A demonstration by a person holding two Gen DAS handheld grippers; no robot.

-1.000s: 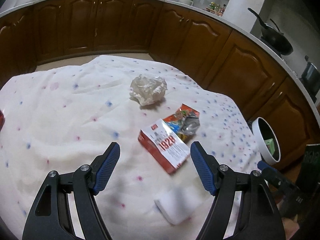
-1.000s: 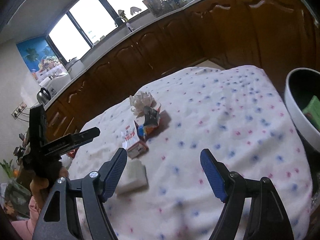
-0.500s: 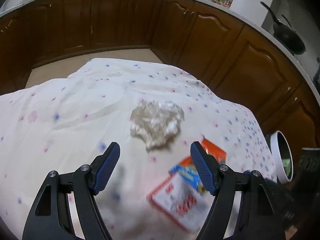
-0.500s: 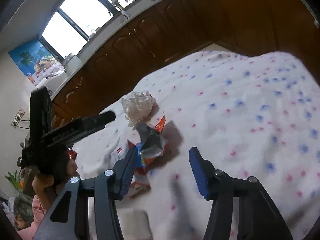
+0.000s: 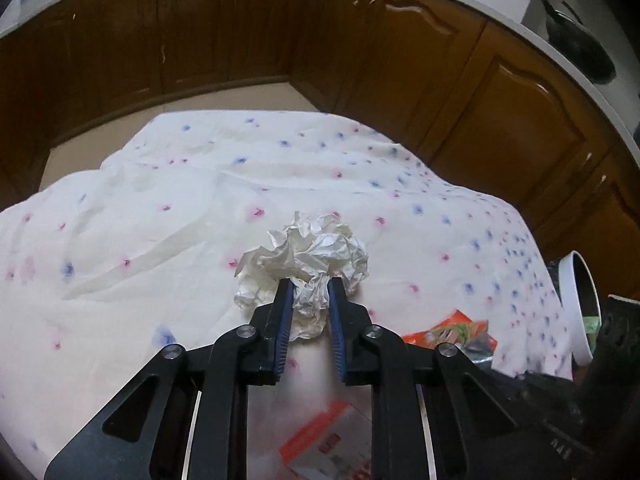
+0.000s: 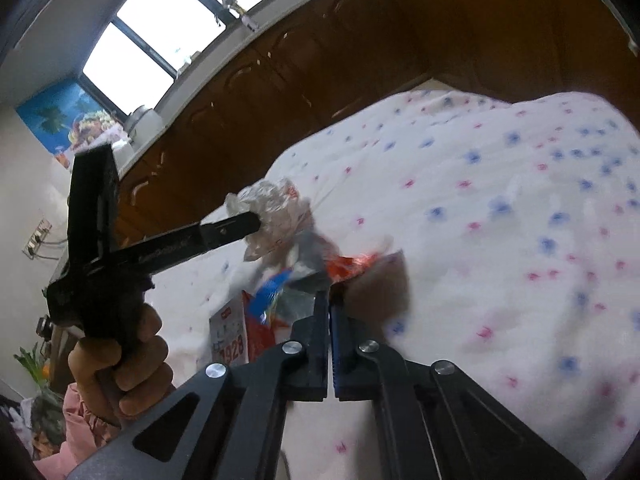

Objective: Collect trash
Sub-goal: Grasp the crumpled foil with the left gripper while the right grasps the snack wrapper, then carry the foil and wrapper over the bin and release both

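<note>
Tablecloth (image 5: 168,216): white, pink and blue dots. Crumpled wrapper (image 5: 316,256): white. Snack packet (image 5: 448,330): orange-red. Cabinets (image 5: 492,120): brown.

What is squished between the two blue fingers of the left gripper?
A crumpled white wrapper sits pinched between the left gripper fingers, seen in the left wrist view.

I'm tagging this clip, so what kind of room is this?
Most likely a home kitchen: curved brown wooden cabinets under a pale countertop, and a black wok sitting on it.
</note>
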